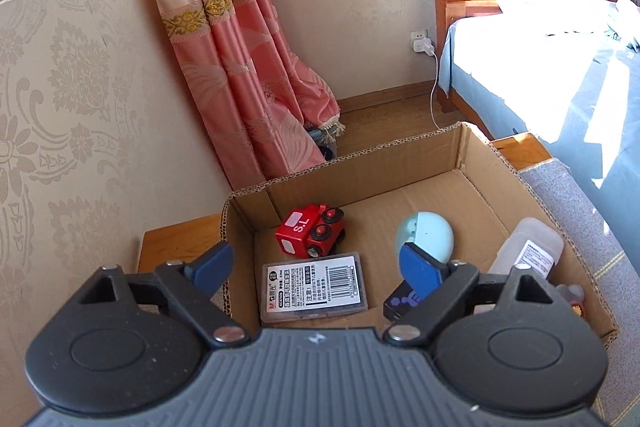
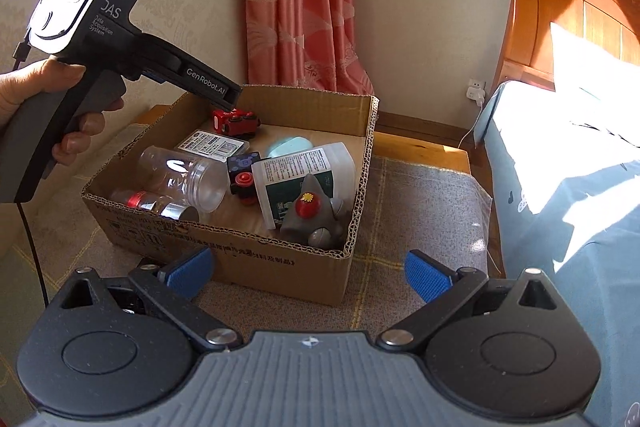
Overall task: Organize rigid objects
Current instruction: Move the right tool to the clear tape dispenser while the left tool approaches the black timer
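At the far left of the right wrist view, a hand (image 2: 60, 107) holds the left gripper (image 1: 316, 267) over the near-left corner of the box (image 2: 256, 267); its jaws are spread wide with nothing between them, so it looks to have nothing to carry. No earlier state can be read here. Inside the box, going left to right, lie a small metal tin (image 2: 160, 207), a clear jar (image 2: 180, 175) on its side, a flat barcode case (image 1: 314, 287), the red train (image 1: 310, 237) at the back wall, a dark cube (image 2: 244, 175) with a red button, a pale blue ball (image 1: 426, 235), a white bottle (image 2: 304, 179) leaning across the middle, and a grey shark toy (image 2: 316, 215) in the near-right corner. The right gripper (image 2: 308, 275) hangs in front of the box, jaws apart and empty, above the grey rug (image 2: 420, 207). The things appear already gathered, so the risks are mostly of disturbance. The jar and ball could roll if nudged by a descending finger, and the leaning bottle could slide onto the shark. The left gripper's pad sits close to the ball and cube, so a careless closing might pinch the wrong thing. The box itself is light cardboard and could shift on the rug if either gripper catches its rim.
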A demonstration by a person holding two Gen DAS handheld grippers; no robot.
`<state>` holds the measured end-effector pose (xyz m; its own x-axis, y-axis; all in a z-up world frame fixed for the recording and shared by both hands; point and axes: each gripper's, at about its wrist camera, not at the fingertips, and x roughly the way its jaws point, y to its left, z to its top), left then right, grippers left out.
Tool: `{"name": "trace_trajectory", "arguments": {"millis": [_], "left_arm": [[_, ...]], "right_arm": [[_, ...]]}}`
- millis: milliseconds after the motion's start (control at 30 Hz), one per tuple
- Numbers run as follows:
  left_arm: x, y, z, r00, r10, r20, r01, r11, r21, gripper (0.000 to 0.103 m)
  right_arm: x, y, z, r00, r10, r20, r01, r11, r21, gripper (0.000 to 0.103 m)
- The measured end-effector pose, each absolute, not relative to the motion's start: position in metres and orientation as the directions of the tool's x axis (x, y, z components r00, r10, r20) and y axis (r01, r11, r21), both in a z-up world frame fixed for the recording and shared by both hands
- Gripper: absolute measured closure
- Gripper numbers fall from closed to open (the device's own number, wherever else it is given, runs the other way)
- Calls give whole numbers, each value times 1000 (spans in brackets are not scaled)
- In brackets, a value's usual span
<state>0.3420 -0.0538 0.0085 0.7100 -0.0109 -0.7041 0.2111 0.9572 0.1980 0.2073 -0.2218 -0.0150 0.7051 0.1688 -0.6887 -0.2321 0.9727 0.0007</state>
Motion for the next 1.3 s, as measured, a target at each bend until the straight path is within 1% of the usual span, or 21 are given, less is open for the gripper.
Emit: {"name": "trace_trajectory", "arguments": {"millis": [100,200,400,500,633,733,800,933,1033,1233,1300], "left_arm": [[328,-49,12,704,-13,-710,213,958,193,12],[309,-44,16,714,-13,-700,210,958,196,10],[265,-28,19,733,-3,-680,177,966,187,9],[242,-16,13,732,-15,-681,166,974,157,8],[212,-3,-1,730,2,-683,145,977,158,8],[192,8,-11,735,-7,-678,130,983,131,8],[181,17,-16,736,12,-677,98,987,125,8],[167,36,-19,749,37,-661,49,993,111,8],[162,47,-21,750,70,-658,16,992,124,5],[157,67,-22,750,67,-658,-7,996,94,5],[157,73,-24,746,67,-663,-12,996,86,5]], "right_arm": [[203,-220,-14,705,179,-687,-236,972,11,0],[196,-219,-13,704,181,-687,-227,974,23,0],[180,-214,-19,697,190,-692,-217,975,49,0],[169,-208,-25,689,199,-697,-223,973,57,0],[156,-197,-37,680,216,-700,-246,967,60,0],[148,-187,-47,672,231,-703,-253,965,75,0],[145,-179,-54,663,237,-710,-255,963,83,0],[140,-156,-69,651,236,-721,-269,961,72,0],[139,-137,-81,642,238,-728,-272,960,75,0],[140,-105,-104,629,196,-752,-222,973,67,0],[141,-95,-108,650,166,-742,-212,977,32,0]]}}
